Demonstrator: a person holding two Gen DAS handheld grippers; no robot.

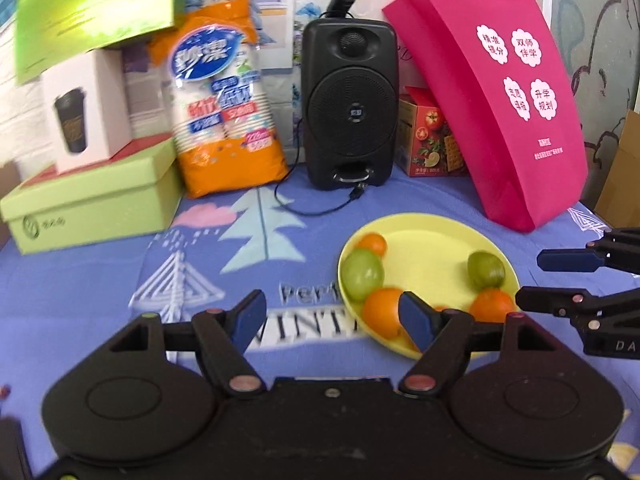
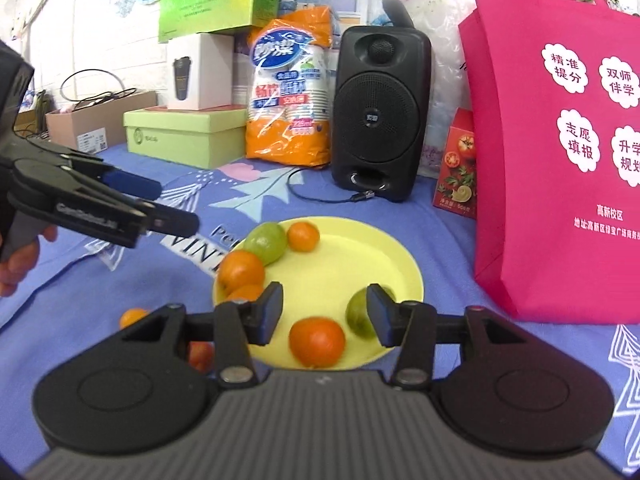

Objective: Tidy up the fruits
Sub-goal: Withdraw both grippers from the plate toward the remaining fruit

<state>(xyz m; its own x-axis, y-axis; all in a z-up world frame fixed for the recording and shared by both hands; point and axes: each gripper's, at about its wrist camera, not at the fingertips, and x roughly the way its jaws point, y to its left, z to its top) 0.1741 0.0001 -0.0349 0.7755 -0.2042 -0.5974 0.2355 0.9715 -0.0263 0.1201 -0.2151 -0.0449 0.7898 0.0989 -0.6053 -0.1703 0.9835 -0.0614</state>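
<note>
A yellow plate point(image 2: 360, 248) lies on the blue cloth and holds several oranges and two green fruits. In the right wrist view, my right gripper point(image 2: 324, 316) is open over the plate's near edge, with an orange point(image 2: 317, 342) between its fingers and a green fruit point(image 2: 358, 316) by the right finger. Two small oranges point(image 2: 132, 317) lie on the cloth left of the plate. My left gripper point(image 1: 334, 320) is open and empty at the plate's left rim point(image 1: 440, 232). It also shows in the right wrist view point(image 2: 176, 208). The right gripper point(image 1: 532, 280) shows at the plate's right in the left wrist view.
At the back stand a black speaker point(image 1: 350, 104) with a cable, an orange pack of paper cups point(image 1: 224, 100), green boxes point(image 1: 92, 208), a white cup box point(image 1: 86, 112), a tomato cracker box point(image 1: 430, 136) and a pink bag point(image 1: 504, 96).
</note>
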